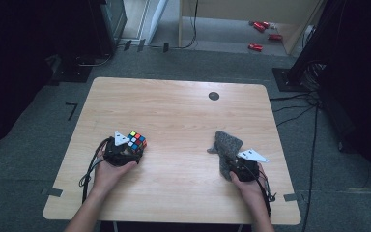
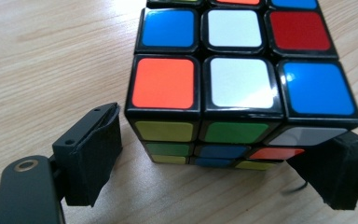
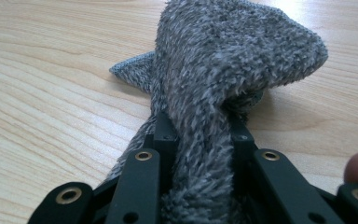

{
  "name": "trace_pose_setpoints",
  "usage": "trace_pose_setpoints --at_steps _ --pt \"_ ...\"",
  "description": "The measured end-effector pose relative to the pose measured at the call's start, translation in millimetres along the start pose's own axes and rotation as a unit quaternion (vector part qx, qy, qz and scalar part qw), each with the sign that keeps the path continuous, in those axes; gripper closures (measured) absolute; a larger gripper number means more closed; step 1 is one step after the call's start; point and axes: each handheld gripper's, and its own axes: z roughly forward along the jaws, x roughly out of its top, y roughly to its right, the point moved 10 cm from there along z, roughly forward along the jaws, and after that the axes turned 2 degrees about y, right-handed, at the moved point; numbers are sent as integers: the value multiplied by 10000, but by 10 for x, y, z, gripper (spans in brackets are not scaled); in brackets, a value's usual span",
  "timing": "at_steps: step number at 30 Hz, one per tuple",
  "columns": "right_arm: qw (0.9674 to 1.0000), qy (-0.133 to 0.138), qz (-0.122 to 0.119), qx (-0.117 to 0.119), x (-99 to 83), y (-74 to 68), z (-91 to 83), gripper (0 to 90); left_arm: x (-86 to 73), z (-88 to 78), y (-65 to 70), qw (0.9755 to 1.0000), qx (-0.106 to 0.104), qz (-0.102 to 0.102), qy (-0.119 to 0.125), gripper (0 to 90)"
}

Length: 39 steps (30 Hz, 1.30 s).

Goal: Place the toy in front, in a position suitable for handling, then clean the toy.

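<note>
Grey cloth (image 3: 223,70) pinched, cube (image 2: 233,88) between pads

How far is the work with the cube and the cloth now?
Done: the right gripper is clamped on the grey cloth. In hand: the left gripper straddles the puzzle cube, its left pad apart from it. Left: gripping the cube and bringing the cloth to it, probably.

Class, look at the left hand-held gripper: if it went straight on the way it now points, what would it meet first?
Most likely the puzzle cube. It stands on the table directly ahead of the left hand-held gripper, between its open jaws. The left pad stands clear of it; whether the right pad touches is unclear.
</note>
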Motion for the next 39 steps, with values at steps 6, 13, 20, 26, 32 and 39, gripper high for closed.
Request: trace_pose_setpoints --at_steps 6,13,20,26,32,39 --pt "10000 -3 -13 2 0 0 1 731 18 -14 7 9999 -29 27 158 275" --pt "10000 -10 -31 22 0 1 3 731 26 -20 20 9997 -70 59 218 349" --pt "9999 -57 -101 56 0 2 17 738 43 -60 30 9992 22 179 347 353" --pt "9999 -32 -52 112 6 11 16 737 132 -151 97 9984 -117 211 506 353" --pt "9999 -22 -129 18 9 5 18 741 247 -252 238 9969 -216 291 702 353" --pt "9999 35 -152 -51 23 4 13 757 338 -296 423 9950 -407 403 814 353"
